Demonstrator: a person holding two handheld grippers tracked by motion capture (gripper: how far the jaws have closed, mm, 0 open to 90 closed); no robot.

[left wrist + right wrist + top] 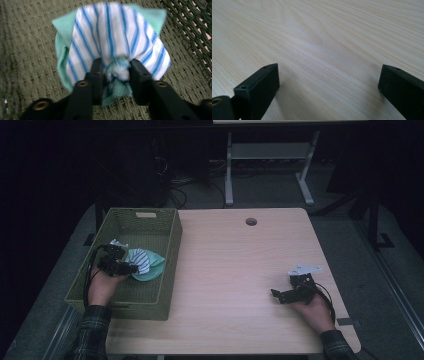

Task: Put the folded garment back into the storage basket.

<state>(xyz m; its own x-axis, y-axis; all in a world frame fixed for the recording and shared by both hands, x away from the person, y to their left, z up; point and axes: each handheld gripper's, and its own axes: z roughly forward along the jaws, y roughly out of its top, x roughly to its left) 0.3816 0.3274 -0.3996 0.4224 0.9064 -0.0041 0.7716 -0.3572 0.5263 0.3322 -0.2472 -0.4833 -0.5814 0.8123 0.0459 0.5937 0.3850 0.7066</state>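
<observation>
2 tongs: left tongs (113, 75) pinching striped cloth (117, 37) in basket (170, 250), right tongs (329, 85) spread.

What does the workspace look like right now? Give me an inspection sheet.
Surface: light wood table, bare around the grommet hole.
Job's things: striped and green cloth bundle inside the woven basket at the table's left.
Clutter: nothing seen.
Grippers: left gripper in the basket, fingers against the bunched cloth; right gripper open over bare table.
Cables: one trails from each gripper; a tangle lies on the floor beyond the table.
Surroundings: dark room, white desk frame behind.
</observation>
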